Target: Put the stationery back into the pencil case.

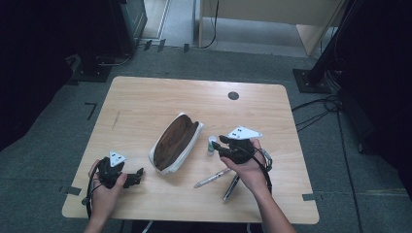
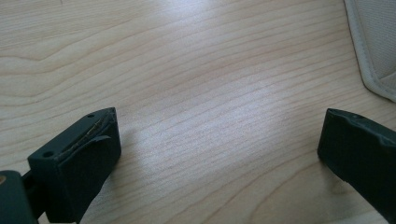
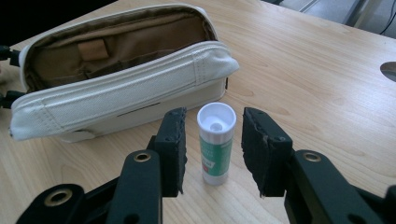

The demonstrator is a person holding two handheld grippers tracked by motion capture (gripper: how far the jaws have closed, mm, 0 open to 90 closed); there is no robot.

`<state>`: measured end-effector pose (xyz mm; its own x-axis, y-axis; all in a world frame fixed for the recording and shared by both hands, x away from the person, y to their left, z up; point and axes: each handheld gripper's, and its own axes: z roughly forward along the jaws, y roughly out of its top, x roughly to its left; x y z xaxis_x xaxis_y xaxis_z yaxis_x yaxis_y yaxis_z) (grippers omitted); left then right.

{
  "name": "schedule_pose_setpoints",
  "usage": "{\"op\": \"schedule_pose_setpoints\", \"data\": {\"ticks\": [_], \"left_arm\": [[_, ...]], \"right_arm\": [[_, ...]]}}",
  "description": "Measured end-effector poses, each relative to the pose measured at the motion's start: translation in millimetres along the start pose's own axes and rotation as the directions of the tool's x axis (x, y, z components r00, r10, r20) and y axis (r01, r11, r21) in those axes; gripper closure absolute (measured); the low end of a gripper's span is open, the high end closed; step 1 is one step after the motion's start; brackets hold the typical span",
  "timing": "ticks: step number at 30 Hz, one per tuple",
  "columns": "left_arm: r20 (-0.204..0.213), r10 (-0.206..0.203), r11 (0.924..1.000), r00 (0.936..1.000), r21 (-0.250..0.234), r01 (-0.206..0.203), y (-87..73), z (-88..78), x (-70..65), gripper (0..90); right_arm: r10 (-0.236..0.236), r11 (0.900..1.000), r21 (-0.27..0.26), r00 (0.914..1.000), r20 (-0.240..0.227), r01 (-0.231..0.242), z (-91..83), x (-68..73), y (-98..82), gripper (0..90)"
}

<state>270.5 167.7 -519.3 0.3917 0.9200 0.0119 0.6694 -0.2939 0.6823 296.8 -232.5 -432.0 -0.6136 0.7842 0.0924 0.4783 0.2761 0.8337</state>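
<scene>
1. At the left of the high view, the left hand-held gripper [image 1: 139,173] rests low over the counter [image 1: 145,97], near its front edge. Its jaws stand wide apart with nothing but bare wood between them in the left gripper view; it takes no part in the work so far.
2. Next to the right lies the pencil case [image 1: 175,142], unzipped and gaping, its brown lining [image 3: 112,46] showing no contents in the right gripper view. Nothing appears packed yet.
3. Just right of the case stands the glue stick [image 3: 216,140], upright on the counter with its white cap up, close to the case's corner but apart from it.
4. The right hand-held gripper [image 3: 214,151] straddles the glue stick, one pad on each side, with small gaps visible: the jaws are partly closed but not yet pressing, so the grasp looks about to be made rather than done.
5. Near the right hand, a pen [image 1: 212,178] and a darker pen [image 1: 231,187] lie flat on the counter, untouched. Judged from this, packing has barely started: the glue stick and both pens remain outside.
</scene>
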Motion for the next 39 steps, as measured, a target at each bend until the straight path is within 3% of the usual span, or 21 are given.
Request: {"op": "schedule_pose_setpoints", "data": {"ticks": [12, 16, 17, 21, 29, 35, 39], "left_arm": [[0.008, 0.007, 1.0000, 0.9999, 0.000, -0.007, 0.0, 0.0, -0.2, 0.0], [0.008, 0.008, 1.0000, 0.9999, 0.000, -0.008, 0.0, 0.0, -0.3, 0.0], [0.009, 0.012, 0.9999, 0.9999, 0.003, -0.012, 0.0, -0.2, -0.1, 0.0], [0.011, 0.010, 0.9999, 0.9999, 0.001, -0.010, 0.0, -0.1, -0.5, 0.0], [0.012, 0.010, 1.0000, 0.9999, -0.001, -0.010, 0.0, 0.1, -0.7, 0.0], [0.012, 0.013, 0.9999, 0.9998, 0.001, -0.013, 0.0, 0.0, -0.5, 0.0], [0.012, 0.011, 0.9999, 0.9999, -0.001, -0.011, 0.0, 0.1, -0.7, 0.0]], "right_arm": [[-0.003, 0.999, 0.049, 0.9996, 0.028, 0.002, 23.3, -0.3, 2.6, 59.0], [-0.020, 0.997, 0.069, 0.9990, 0.040, 0.018, 28.3, 0.9, 3.1, 59.0], [-0.044, 0.996, 0.082, 0.9976, 0.054, 0.039, 31.4, 2.3, 3.1, 59.4], [-0.070, 0.992, 0.111, 0.9950, 0.072, 0.062, 36.1, 4.5, 1.1, 65.3], [-0.060, 0.995, 0.081, 0.9956, 0.072, 0.054, 32.0, 4.8, -0.1, 66.4], [-0.041, 0.999, 0.032, 0.9977, 0.054, 0.039, 19.0, 4.2, 7.2, 66.4], [-0.052, 0.999, 0.012, 0.9973, 0.051, 0.051, 9.6, 6.8, 13.7, 66.3]]}}
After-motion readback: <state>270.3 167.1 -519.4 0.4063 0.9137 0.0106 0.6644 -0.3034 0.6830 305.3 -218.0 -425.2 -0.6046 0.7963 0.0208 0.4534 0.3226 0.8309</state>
